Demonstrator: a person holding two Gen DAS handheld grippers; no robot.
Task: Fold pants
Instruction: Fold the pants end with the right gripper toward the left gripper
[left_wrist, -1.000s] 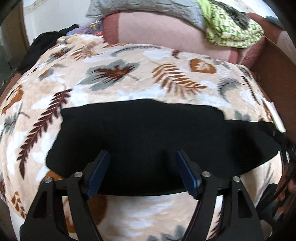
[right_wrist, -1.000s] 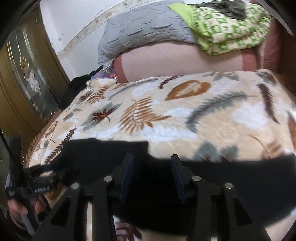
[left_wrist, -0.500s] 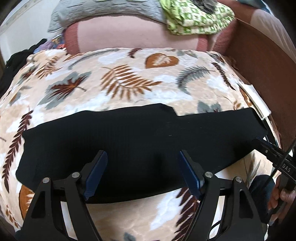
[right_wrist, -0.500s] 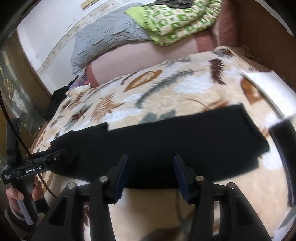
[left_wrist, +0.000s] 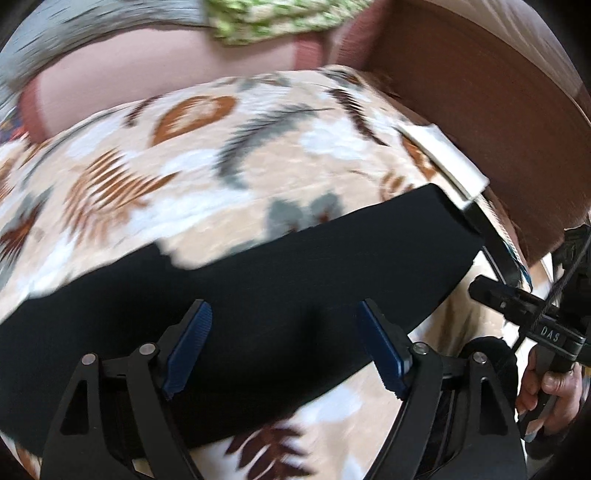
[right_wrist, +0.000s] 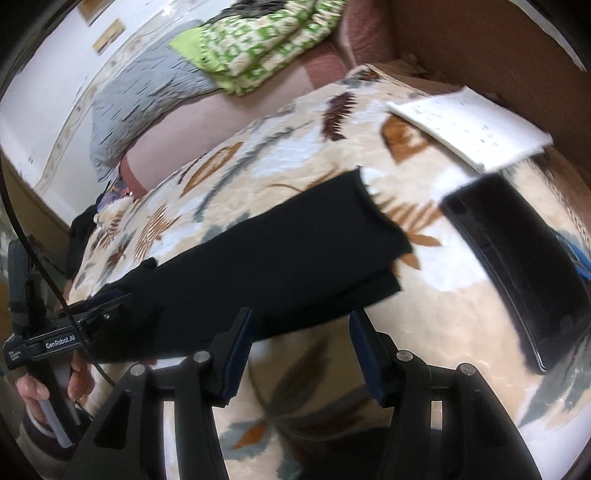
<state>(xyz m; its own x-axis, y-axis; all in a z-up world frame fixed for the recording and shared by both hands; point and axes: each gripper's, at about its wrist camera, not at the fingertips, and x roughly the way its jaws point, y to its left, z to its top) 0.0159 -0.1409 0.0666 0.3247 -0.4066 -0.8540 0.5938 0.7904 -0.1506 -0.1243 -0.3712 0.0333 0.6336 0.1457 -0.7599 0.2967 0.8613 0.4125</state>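
Observation:
Black pants lie flat, folded lengthwise into a long band across the leaf-print blanket. They also show in the right wrist view, with the leg ends at the right showing two layers. My left gripper is open, above the near edge of the band, holding nothing. My right gripper is open and empty, just off the pants' near edge close to the leg ends. The left gripper shows at the far left of the right wrist view, at the pants' other end.
A white notepad and a black flat device lie on the blanket right of the pants. A brown headboard runs along the right. Pink pillow, grey and green bedding are piled at the far end.
Both views have swung to the right along the pants. The leg ends, the notepad and the black device have come into view. Both grippers stay open; the pants have not moved.

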